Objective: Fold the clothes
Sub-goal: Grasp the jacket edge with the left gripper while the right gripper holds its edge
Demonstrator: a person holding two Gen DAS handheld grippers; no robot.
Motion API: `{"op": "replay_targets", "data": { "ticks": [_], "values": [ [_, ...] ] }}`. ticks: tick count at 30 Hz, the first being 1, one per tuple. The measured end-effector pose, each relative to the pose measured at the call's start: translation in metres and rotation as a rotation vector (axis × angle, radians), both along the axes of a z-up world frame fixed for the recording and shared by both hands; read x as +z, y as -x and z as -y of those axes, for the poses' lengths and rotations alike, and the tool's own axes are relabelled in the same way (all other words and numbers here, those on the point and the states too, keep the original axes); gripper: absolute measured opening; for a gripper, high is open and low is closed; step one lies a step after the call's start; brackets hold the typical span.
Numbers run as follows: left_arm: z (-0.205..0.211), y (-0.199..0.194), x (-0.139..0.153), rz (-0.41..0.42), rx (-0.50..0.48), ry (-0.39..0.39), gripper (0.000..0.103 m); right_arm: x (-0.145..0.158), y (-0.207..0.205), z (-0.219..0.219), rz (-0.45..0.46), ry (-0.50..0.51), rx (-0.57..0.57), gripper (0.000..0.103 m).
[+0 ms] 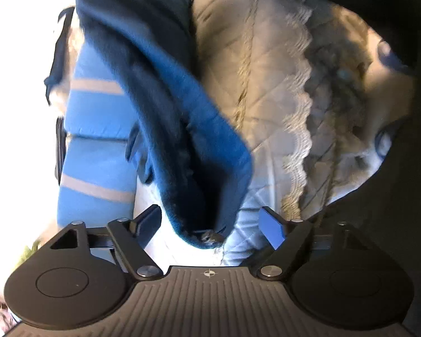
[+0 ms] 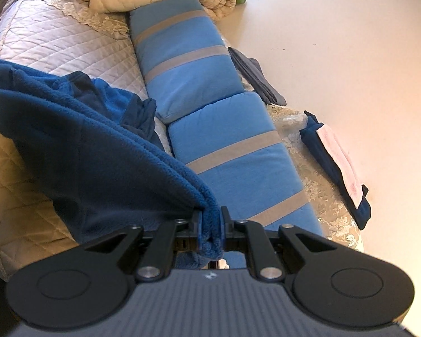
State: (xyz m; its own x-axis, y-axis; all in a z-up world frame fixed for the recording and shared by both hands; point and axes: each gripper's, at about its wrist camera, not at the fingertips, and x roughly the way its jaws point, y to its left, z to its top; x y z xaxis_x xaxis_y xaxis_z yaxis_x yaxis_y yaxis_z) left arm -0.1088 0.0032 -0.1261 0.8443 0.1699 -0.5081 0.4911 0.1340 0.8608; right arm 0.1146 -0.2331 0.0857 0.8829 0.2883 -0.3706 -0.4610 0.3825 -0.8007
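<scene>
Fleece point(image 2: 92, 151) hangs above the bed point(image 2: 56, 47), pinched in the right claw point(image 2: 210, 224), while the spread left claw point(image 1: 210, 224) must next clamp its dangling corner.

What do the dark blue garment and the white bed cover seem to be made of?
Garment: probably fleece, soft and matte; its surface looks fuzzy and napped.
Bed cover: likely quilted fabric with a slight sheen; diamond stitching shows, and a lace trim along its edge.
</scene>
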Motion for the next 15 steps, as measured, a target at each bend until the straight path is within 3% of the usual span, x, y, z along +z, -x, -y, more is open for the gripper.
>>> {"op": "replay_targets", "data": {
  "ticks": [2, 6, 9, 11, 12, 15],
  "values": [
    [0.003, -0.003, -0.005, -0.047, -0.001, -0.003, 0.061, -0.001, -0.001, -0.001, 0.001, -0.001, -0.001, 0.011],
    [-0.001, -0.038, -0.015, -0.063, 0.079, 0.002, 0.056, -0.001, 0.002, 0.002, 0.001, 0.003, -0.002, 0.012],
    [-0.015, -0.064, -0.018, -0.070, 0.146, -0.040, 0.053, -0.001, 0.008, 0.008, 0.000, 0.006, -0.006, 0.012],
    [-0.027, -0.073, -0.015, -0.043, 0.174, -0.078, 0.014, -0.003, 0.015, 0.014, -0.008, 0.008, -0.010, 0.012],
    [-0.032, -0.076, -0.009, -0.017, 0.190, -0.084, 0.008, -0.005, 0.019, 0.018, -0.011, 0.009, -0.011, 0.011],
    [-0.049, -0.081, 0.026, 0.045, 0.223, -0.011, 0.006, -0.014, 0.034, 0.030, -0.014, 0.013, -0.015, 0.011]
  ]
}}
